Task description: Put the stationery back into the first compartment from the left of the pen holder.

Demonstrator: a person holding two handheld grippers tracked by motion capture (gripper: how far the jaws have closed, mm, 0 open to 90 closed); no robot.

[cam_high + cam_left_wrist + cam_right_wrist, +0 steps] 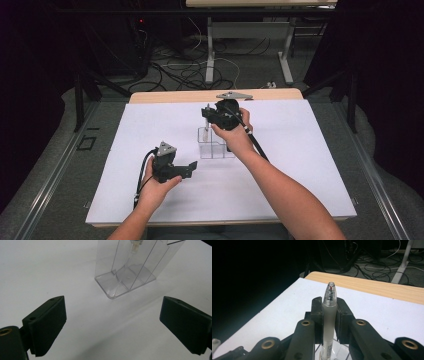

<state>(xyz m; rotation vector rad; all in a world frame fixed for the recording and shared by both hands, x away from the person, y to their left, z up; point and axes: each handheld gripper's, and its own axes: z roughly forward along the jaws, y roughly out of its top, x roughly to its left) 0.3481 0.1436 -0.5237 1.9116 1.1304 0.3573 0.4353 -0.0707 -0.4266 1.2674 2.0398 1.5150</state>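
Right gripper (329, 322): clenching a pen between its two black jaws, the pads pressing on the barrel from both sides, high above the clear holder.
Pen (329, 312): standing upright in the grip; a frosted, whitish barrel topped by a clear rounded end with a small red mark inside and dark print below it; in the high view it is showing as a thin pale stick (205, 120) pointing down toward the holder.
Pen's lower end: reaching down to the holder's top in the right gripper view; whether it is touching the plastic cannot be told.
Clear holder (130, 272): standing upright on the white sheet, a see-through plastic box split by thin inner walls into several compartments, with a flat, rounded-corner base; in the high view it is sitting near the middle of the table (216, 145), just under the right hand (235, 137).
Left gripper (112, 325): hanging released, jaws spread wide with nothing between them, facing the holder from nearby; in the high view it is resting low over the sheet (175, 170), apart from the holder.
Table (150, 97): carrying a white sheet (300, 165) over a light wooden top, its far edge showing bare.
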